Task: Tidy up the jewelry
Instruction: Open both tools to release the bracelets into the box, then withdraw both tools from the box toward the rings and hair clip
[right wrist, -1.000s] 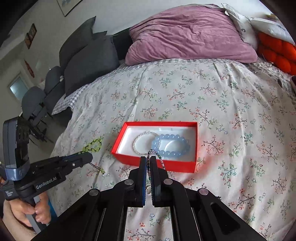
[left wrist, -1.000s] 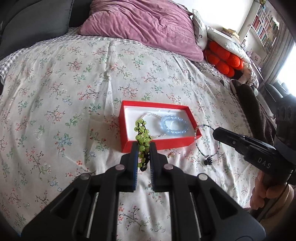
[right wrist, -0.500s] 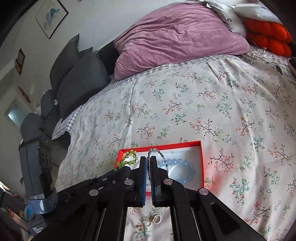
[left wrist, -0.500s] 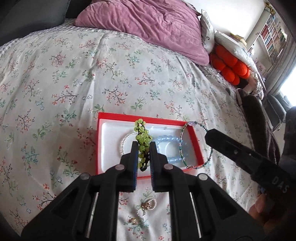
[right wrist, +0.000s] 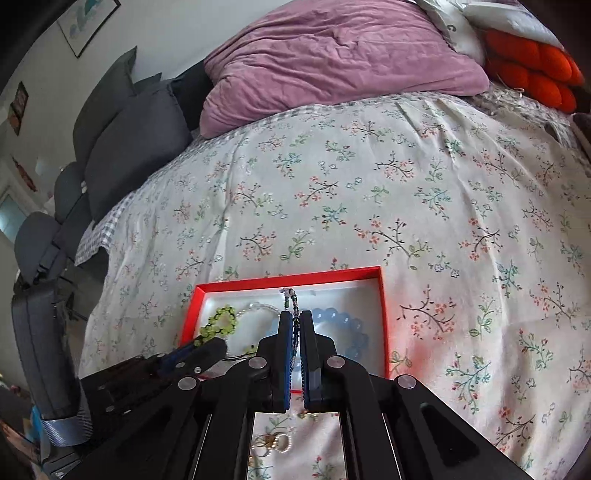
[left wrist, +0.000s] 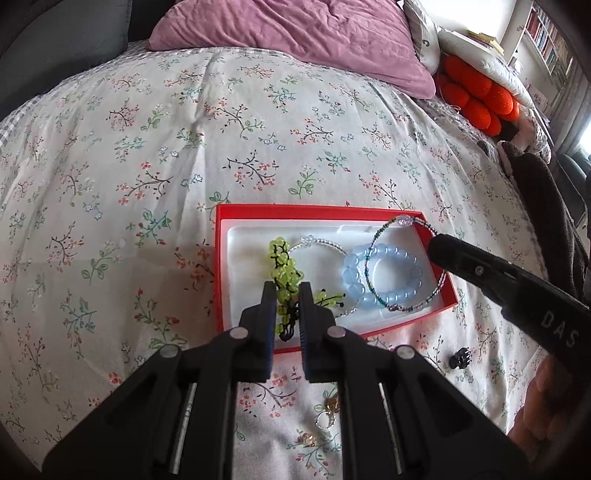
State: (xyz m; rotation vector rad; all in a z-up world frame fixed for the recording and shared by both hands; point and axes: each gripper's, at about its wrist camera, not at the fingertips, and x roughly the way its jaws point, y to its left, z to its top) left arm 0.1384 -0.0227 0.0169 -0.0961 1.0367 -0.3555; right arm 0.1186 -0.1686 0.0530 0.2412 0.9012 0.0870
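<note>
A red box (left wrist: 314, 212) with a white lining lies on the flowered bedspread; it also shows in the right wrist view (right wrist: 291, 281). My left gripper (left wrist: 287, 291) is shut on a green bead bracelet (left wrist: 282, 262) that hangs into the box's left part. My right gripper (right wrist: 294, 318) is shut on a thin teal bead bracelet (left wrist: 373, 242), held over the box's right part above a blue bead bracelet (left wrist: 388, 297). A clear bead bracelet (left wrist: 321, 242) lies in the box.
Small rings and earrings (left wrist: 328, 410) and a black clip (left wrist: 460, 358) lie on the bedspread in front of the box. A purple pillow (left wrist: 295, 33) and orange cushions (left wrist: 476, 99) are at the far end. Grey cushions (right wrist: 122, 140) stand at the left.
Both grippers have come in over the box and lower. The green bracelet now hangs inside the box, and the thin teal bracelet is over the blue one.
</note>
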